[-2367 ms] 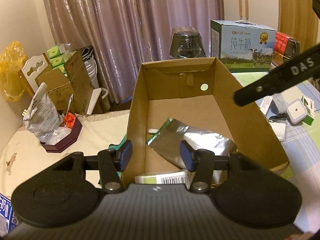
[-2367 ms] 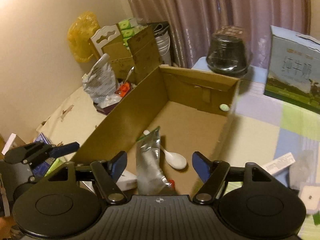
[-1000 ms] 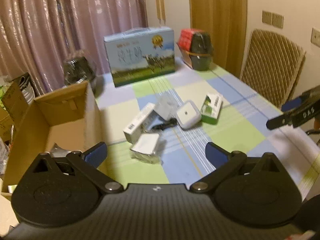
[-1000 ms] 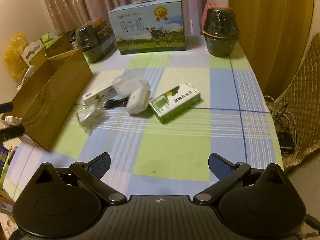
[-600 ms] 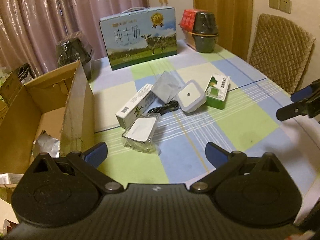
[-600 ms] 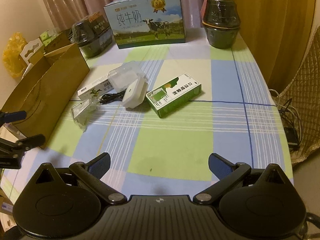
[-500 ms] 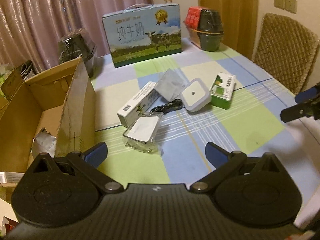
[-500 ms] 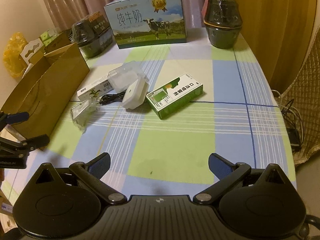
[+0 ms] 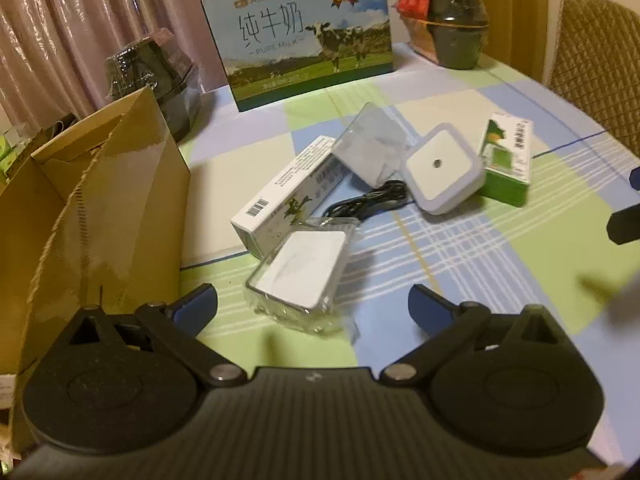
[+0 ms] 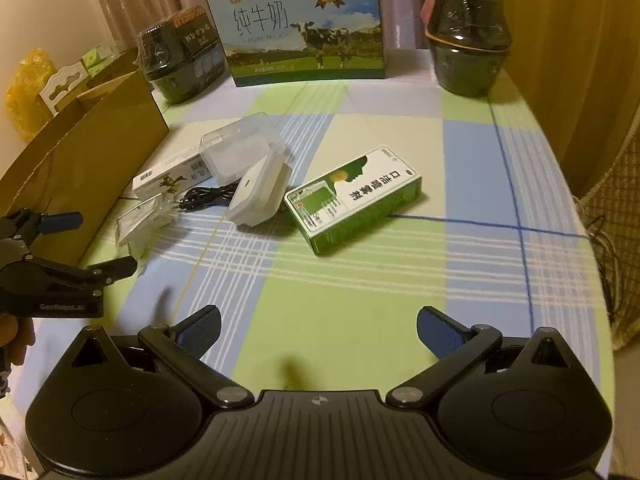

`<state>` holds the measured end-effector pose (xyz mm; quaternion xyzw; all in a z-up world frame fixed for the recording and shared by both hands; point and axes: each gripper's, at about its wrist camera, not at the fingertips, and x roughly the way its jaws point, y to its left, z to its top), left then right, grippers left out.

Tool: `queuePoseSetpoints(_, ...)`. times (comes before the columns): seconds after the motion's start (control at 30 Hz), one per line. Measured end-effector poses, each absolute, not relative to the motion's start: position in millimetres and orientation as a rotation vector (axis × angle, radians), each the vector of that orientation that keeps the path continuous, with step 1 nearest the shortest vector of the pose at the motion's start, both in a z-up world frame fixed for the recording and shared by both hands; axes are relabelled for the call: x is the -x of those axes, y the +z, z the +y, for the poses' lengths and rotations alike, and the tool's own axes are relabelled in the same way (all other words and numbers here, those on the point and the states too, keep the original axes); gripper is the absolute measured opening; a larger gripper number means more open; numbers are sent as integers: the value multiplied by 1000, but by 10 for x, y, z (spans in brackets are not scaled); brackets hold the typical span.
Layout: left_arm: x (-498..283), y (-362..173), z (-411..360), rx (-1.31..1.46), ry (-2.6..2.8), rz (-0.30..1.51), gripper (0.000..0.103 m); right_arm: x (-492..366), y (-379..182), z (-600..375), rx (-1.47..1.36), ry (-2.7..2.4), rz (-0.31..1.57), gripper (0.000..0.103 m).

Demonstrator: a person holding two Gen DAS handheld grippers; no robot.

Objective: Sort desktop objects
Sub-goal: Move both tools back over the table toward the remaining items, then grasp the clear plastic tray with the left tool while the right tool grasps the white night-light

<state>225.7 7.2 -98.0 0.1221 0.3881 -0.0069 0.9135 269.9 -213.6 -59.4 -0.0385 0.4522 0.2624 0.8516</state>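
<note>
Both grippers [image 9: 313, 303] [image 10: 318, 329] spread apart, empty, over checked tablecloth [image 10: 352, 288]; curtains [image 9: 80, 20] behind, prob. pink.

The cardboard box [image 9: 100, 216] is cut off by the left edge of the left wrist view, and its inside is screened by its own near wall. In the right wrist view only its outer wall [image 10: 92, 156] is seen. The right claw [image 9: 628, 216] is caught only as dark tips at the right edge of the left wrist view, so its opening cannot be judged there. The black cable [image 9: 366, 202] is partly hidden under the white square device [image 9: 442, 172]. The print on the long white carton [image 10: 172, 178] is too small to be read. The wicker chair [image 9: 600, 72] is cropped by the frame edge.
</note>
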Motion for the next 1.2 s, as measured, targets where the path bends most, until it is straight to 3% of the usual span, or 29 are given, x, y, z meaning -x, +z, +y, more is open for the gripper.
queuePoseSetpoints(0.3, -2550, -1134, 98, -278, -10, 832, 95, -2918, -681, -1804, 231, 688, 854, 101)
queuePoseSetpoints(0.53, -2612, -1223, 78, -283, 0, 866, 82, -3165, -753, -1646, 297, 672, 839, 101)
queuePoseSetpoints(0.67, -2574, -1171, 63, -245, -4, 871, 67, -3197, -771, -1699, 269, 650, 854, 101)
queuePoseSetpoints(0.77, -2491, -1092, 7, -184, -47, 871, 65, -3168, -773, -1712, 271, 654, 853, 101)
queuePoseSetpoints(0.83, -2447, -1055, -47, -167, -77, 865, 56, -3164, -756, -1695, 281, 660, 852, 101)
queuePoseSetpoints(0.93, -2439, -1010, -65, -135, -67, 856, 56, -3160, -729, -1668, 297, 682, 842, 101)
queuePoseSetpoints(1.03, -2478, -996, -55, -130, -27, 846, 68, -3151, -696, -1606, 321, 731, 820, 101)
queuePoseSetpoints(1.2, -2591, -1033, -7, -119, -4, 861, 70, -3181, -689, -1394, 453, 812, 765, 101)
